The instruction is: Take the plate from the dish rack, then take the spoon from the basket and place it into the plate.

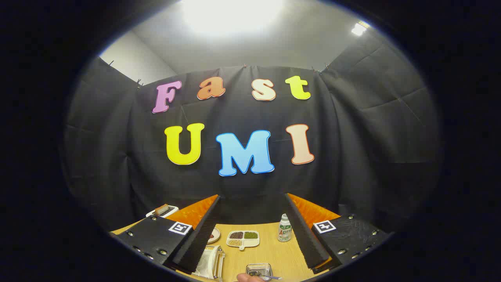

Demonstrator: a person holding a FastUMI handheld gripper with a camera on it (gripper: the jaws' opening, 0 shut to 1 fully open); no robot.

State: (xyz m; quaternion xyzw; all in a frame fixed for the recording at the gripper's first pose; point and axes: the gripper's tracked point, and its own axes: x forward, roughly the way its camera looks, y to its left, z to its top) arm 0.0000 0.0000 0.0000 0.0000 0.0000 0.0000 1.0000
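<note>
My gripper [250, 239] is spread wide, with nothing between its two fingers [197, 239]; it is raised and points at the booth's dark cloth wall, so the table [270, 250] shows low between the fingertips.

The task's things sit at the near edge of the table, below and between the fingers. The dish rack [211, 263], pale and whitish, stands just beside the tip of my left finger, partly hidden behind it; I cannot tell whether the plate is in it. To its right, near the middle of the near edge, is a small clear basket [259, 269] with a metallic glint inside. A thin spoon handle [272, 277] pokes out just to its right, and a fingertip [246, 277] of a person's hand shows at the very edge, touching or just next to the basket.

Further out, toward the middle of the table, lies a white divided tray [243, 239] with three wells, one dark brown, one green and one pale beige. Just left of it, half covered by my left finger, is a small round white dish [213, 235] with something reddish in it. To the right of the tray, near my right finger, a small plastic bottle [284, 228] with a white cap and a green label stands upright.

Off by the far left corner, beyond my left finger, a white device [162, 210] with a brown object resting on top lies flat.
</note>
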